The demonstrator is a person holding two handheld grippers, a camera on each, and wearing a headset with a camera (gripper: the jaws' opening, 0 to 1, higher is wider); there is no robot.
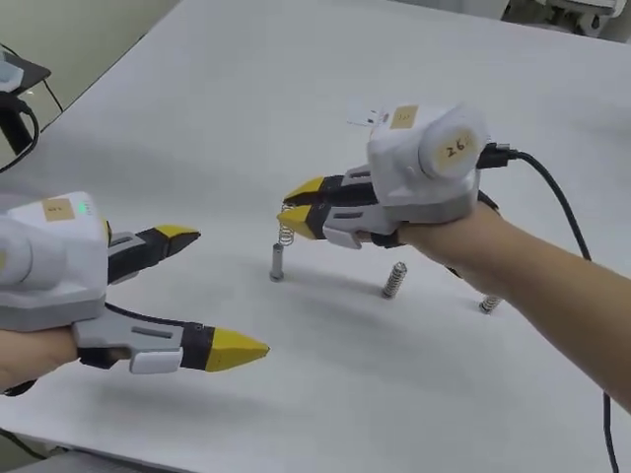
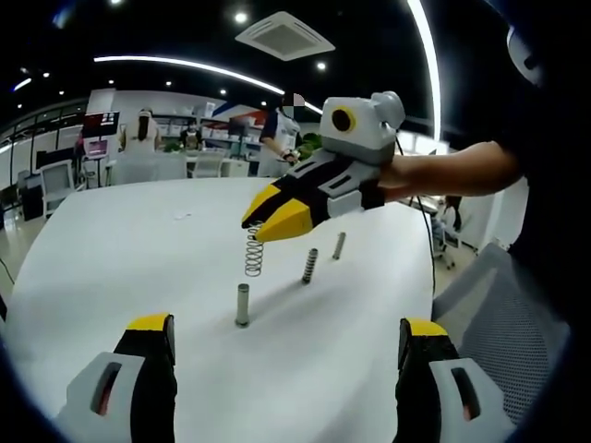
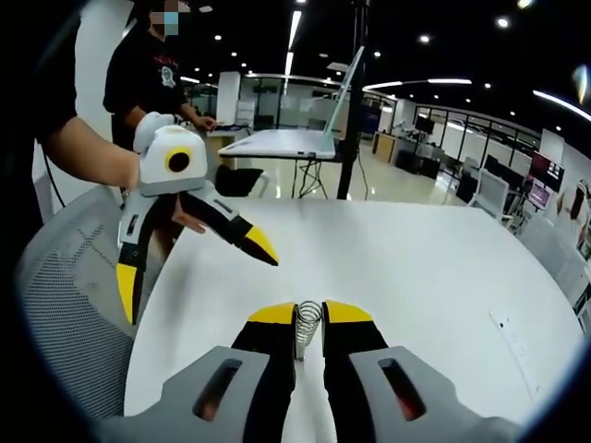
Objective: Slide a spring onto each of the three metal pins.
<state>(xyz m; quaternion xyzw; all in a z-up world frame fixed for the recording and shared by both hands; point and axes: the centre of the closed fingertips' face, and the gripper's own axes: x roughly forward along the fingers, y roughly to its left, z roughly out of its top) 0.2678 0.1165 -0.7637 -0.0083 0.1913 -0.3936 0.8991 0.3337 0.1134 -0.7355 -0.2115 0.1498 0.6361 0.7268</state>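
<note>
left gripper (image 1: 222, 291) sits closest, low at the near edge of the head view, its jaws spread wide and holding nothing; in its own view (image 2: 286, 325) the yellow tips frame the work from a short way back.

white table (image 1: 197, 118) carries everything. right gripper (image 1: 289, 210) reaches in over the middle of it, jaws clenched on the top coils of a spring (image 1: 286, 235), which hangs straight down. the bare pin (image 1: 277, 262) stands upright just under it, and the spring's lower end looks to be just above the pin's top and not yet over it. two other pins (image 1: 394, 280) stand further along towards the person's right arm. the nearer one already wears a spring; the far one seems to as well, though the arm partly hides it.

likely trouble from here:
- in the left gripper view the spring (image 2: 253, 251) hangs a little to one side of the bare pin (image 2: 243, 305), so lowering it like this could catch a coil on the pin's rim and buckle it.
- a sideways push could tip the pin, since nothing steadies it.
- letting go too soon could send the spring bouncing off across the table.

writing: a round sticker (image 1: 454, 150) on the right gripper's end reads "26" by hand. small yellow stickers (image 1: 57, 209) on both housings are too small to read.
</note>
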